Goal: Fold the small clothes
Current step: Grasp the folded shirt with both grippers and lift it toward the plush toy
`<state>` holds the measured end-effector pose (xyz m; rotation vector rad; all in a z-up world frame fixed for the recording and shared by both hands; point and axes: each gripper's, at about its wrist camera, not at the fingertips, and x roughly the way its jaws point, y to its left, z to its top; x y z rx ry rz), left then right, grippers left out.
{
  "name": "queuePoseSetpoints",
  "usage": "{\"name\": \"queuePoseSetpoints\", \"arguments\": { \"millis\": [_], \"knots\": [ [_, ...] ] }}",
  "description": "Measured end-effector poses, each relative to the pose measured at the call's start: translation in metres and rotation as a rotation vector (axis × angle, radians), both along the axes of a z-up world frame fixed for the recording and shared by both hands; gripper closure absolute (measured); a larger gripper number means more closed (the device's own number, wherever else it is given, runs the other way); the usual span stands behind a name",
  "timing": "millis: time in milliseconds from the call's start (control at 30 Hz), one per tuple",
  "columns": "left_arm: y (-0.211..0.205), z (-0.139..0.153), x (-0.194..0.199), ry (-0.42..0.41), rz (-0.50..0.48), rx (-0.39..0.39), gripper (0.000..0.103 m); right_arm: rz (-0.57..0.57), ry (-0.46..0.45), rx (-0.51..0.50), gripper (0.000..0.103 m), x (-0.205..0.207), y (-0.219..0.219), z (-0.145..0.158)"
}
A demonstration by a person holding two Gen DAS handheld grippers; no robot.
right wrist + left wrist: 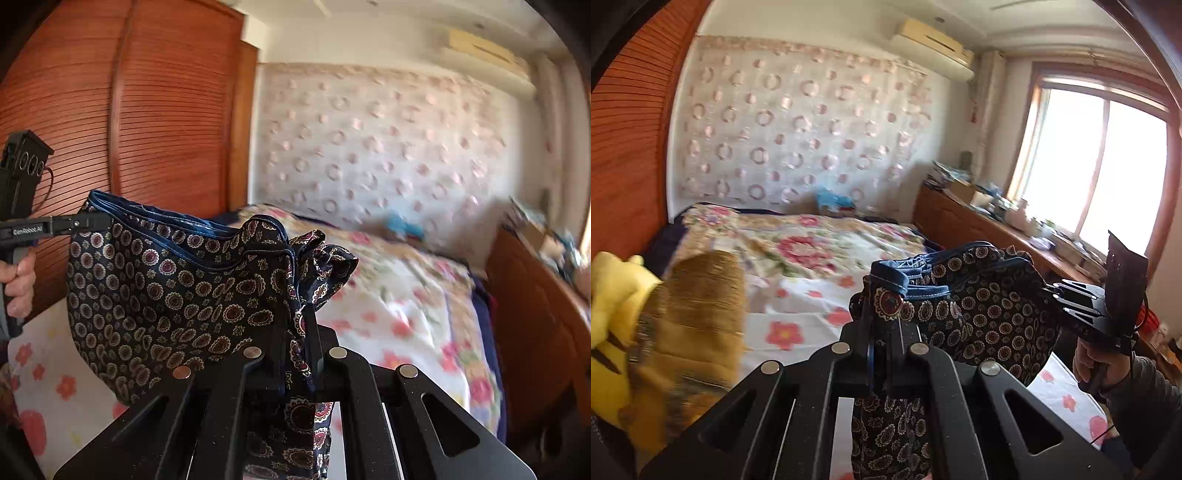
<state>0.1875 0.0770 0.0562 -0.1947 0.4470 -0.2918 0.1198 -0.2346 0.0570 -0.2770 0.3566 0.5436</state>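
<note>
Hanging btwn grippers: garment (155, 291) | L fingers (886, 332) & R fingers (295, 332) clamped on it

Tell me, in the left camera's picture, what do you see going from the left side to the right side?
Yellow plush toy → left gripper pinching the dark patterned garment → right gripper → window.
</note>
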Motion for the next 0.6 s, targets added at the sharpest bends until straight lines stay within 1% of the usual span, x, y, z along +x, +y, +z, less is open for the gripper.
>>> {"name": "queuePoseSetpoints", "arguments": {
  "millis": [133,233,367,433,500,567,600],
  "knots": [
    [0.056,0.007,-0.012,-0.028,0.122,0.017,0.098,0.083,-0.035,-0.031,0.097,0.027,0.063,0.015],
    [0.086,0.004,-0.019,-0.037,0.193,0.019,0.098,0.140,-0.067,-0.075,0.097,0.048,0.104,0.023],
    [0.126,-0.017,-0.025,-0.021,0.287,-0.001,0.099,0.215,-0.104,-0.150,0.097,0.072,0.174,0.033],
    [0.137,-0.030,-0.027,-0.009,0.324,-0.008,0.099,0.241,-0.127,-0.198,0.098,0.107,0.203,0.034],
    [0.151,-0.045,-0.028,0.007,0.378,-0.018,0.099,0.269,-0.130,-0.231,0.098,0.123,0.224,0.031],
    [0.164,-0.060,-0.030,0.022,0.436,-0.025,0.099,0.305,-0.131,-0.267,0.098,0.138,0.254,0.023],
    [0.167,-0.066,-0.031,0.029,0.450,-0.032,0.099,0.308,-0.131,-0.281,0.098,0.139,0.261,0.021]
  ]
}}
